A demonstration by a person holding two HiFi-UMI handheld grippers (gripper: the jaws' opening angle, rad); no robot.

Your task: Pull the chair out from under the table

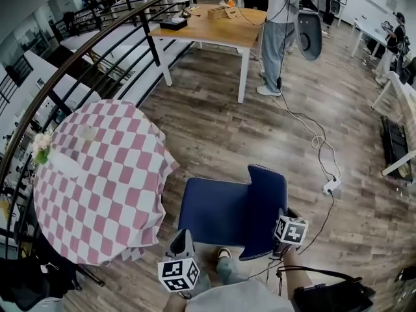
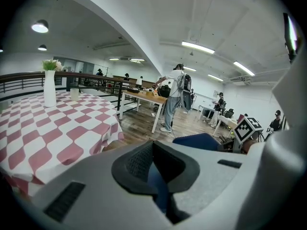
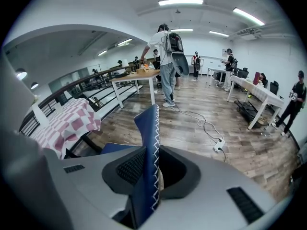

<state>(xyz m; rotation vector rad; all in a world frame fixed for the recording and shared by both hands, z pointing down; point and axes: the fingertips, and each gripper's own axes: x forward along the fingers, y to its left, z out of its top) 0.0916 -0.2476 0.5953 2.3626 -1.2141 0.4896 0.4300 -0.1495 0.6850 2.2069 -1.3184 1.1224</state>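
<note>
The blue chair [image 1: 214, 210] stands just to the right of the round table [image 1: 97, 181] with its pink-and-white checked cloth; its seat is outside the cloth's edge. My left gripper [image 1: 182, 234] sits at the seat's near left corner. In the left gripper view the jaws [image 2: 156, 171] are shut on the blue seat edge, with the backrest [image 2: 199, 140] beyond them. My right gripper [image 1: 276, 239] is shut on the backrest [image 1: 266, 207] at its near side. In the right gripper view the backrest [image 3: 148, 128], with white zigzag stitching, runs between the pads [image 3: 132, 166].
A white vase with flowers [image 2: 49, 87] stands on the round table. A black railing [image 1: 78, 64] curves behind it. A wooden table [image 1: 214, 25] and a standing person [image 1: 279, 31] are farther off. A cable and power strip [image 1: 331, 186] lie on the wooden floor at the right.
</note>
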